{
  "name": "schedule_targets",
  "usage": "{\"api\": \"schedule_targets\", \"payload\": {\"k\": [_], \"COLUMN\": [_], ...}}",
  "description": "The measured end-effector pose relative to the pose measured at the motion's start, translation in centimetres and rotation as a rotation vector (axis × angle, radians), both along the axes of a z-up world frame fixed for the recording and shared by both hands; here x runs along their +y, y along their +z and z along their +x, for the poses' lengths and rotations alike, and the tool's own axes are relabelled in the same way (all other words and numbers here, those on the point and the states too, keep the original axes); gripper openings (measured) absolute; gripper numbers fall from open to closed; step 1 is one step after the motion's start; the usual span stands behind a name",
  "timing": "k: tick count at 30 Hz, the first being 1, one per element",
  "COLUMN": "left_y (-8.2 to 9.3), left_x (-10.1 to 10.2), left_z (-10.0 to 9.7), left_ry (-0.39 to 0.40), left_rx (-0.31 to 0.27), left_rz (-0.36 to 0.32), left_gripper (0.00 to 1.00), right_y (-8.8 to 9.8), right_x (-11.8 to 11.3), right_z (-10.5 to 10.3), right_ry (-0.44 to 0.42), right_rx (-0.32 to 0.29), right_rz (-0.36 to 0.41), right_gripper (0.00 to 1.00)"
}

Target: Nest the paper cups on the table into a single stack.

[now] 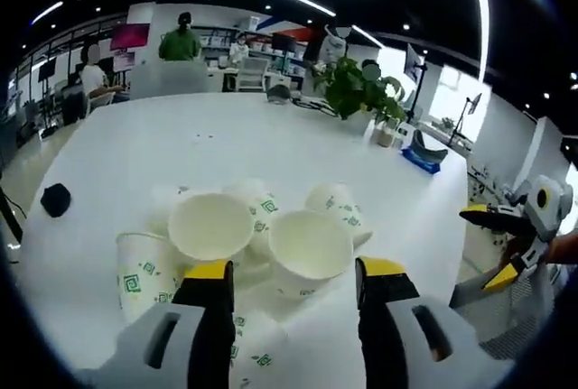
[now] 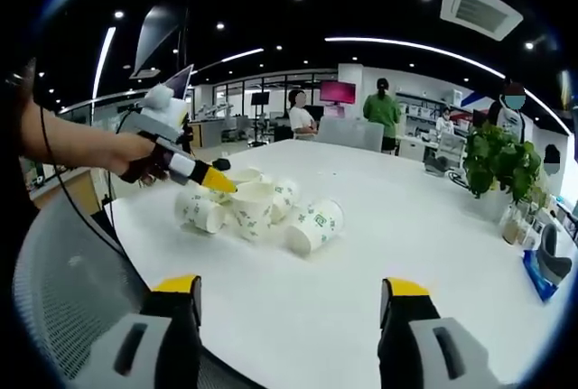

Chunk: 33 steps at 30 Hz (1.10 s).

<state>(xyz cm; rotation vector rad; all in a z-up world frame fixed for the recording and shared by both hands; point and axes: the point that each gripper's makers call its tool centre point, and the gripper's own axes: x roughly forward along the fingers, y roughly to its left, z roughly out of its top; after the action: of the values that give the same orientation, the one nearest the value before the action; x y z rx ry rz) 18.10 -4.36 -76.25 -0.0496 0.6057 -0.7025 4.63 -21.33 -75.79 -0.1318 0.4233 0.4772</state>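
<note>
Several white paper cups with green marks lie in a loose pile on the round white table. Most are on their sides. One cup points its mouth at me between the wide-apart jaws of my left gripper, which is open. Another open-mouthed cup lies just left of it. In the right gripper view a hand holds the left gripper with its yellow tips at the pile. My right gripper is open and holds nothing, hovering over the table's near edge, apart from the cups. It also appears off the table's right side.
A potted plant and a blue object stand at the table's far side. A small black object lies at the left. A grey mesh chair is beside the table. People stand and sit in the office behind.
</note>
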Motion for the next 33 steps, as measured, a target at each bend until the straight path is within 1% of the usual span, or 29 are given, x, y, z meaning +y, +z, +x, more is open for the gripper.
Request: {"api": "schedule_targets", "payload": {"k": [9,19,22,24,26,33], "left_y": [-0.6,-1.5,-1.7,-1.9,-2.0,-2.3], "left_x": [-0.8,-1.5,-1.6,-1.5,-1.4,-1.2], "left_z": [0.2,0.9,1.6,1.8,1.8,1.1], "left_ry": [-0.015,-0.021,-0.012,-0.010,-0.010,-0.023], "left_rx": [0.030,0.060,0.069,0.073,0.073,0.082], "left_rz": [0.001,0.016,0.015,0.022,0.025,0.034], "left_gripper": [0.48,0.37,0.30,0.23,0.19,0.01], "right_y": [-0.3,-0.2,-0.3,-0.3,-0.3,-0.4], "right_x": [0.0,0.1,0.1,0.2,0.2,0.1], "right_z": [-0.1,-0.2,-0.2,-0.2,-0.3,-0.3], "right_ry": [0.005,0.003,0.004,0.004,0.006,0.008], "right_rx": [0.009,0.013,0.014,0.015,0.016,0.022], "right_rz": [-0.005,-0.015,-0.017,-0.017,-0.017,-0.016], "right_gripper": [0.80,0.78,0.77,0.77,0.77,0.75]}}
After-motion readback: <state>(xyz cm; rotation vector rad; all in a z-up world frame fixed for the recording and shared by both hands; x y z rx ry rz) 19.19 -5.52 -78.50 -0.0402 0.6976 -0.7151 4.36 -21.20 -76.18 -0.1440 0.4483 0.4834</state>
